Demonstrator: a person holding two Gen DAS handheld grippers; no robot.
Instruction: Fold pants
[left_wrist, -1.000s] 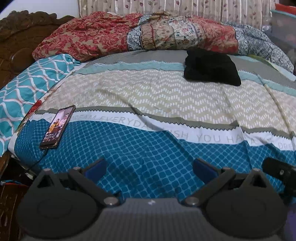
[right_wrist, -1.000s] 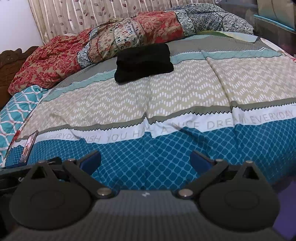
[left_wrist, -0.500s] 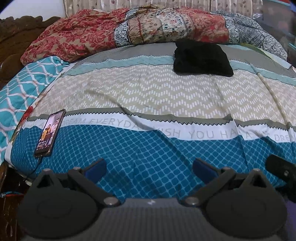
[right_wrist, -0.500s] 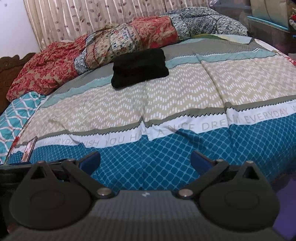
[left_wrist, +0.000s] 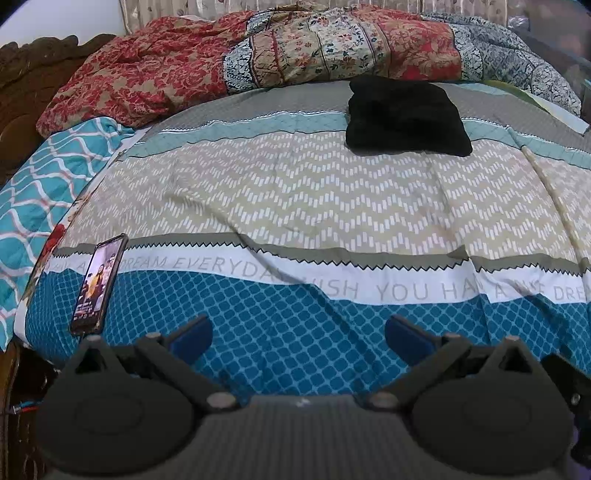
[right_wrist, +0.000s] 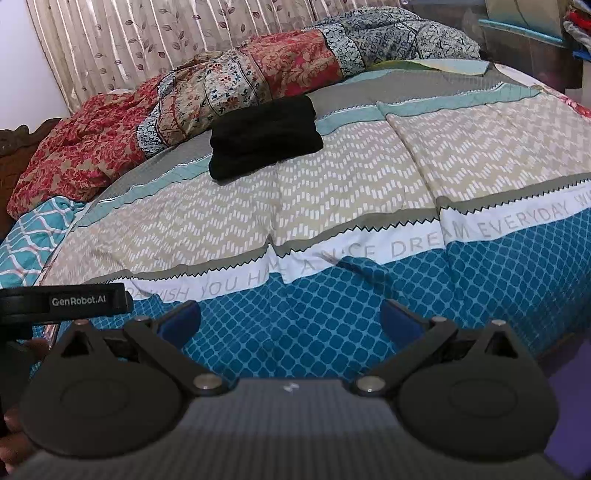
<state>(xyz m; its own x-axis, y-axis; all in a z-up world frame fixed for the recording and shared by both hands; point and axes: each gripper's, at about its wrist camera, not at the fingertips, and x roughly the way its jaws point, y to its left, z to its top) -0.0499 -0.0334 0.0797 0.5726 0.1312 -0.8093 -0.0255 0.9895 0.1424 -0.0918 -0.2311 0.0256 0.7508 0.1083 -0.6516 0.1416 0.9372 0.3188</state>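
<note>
Pants (left_wrist: 408, 118) black, soft, folded rectangular bundle on quilted bedspread (left_wrist: 332, 206).

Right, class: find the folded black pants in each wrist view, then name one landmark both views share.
Left wrist: black pants upper right, far side of the bed.
Right wrist: black pants upper centre-left, below the floral quilt.
Shared landmark: the white lettered stripe across the bedspread.
</note>
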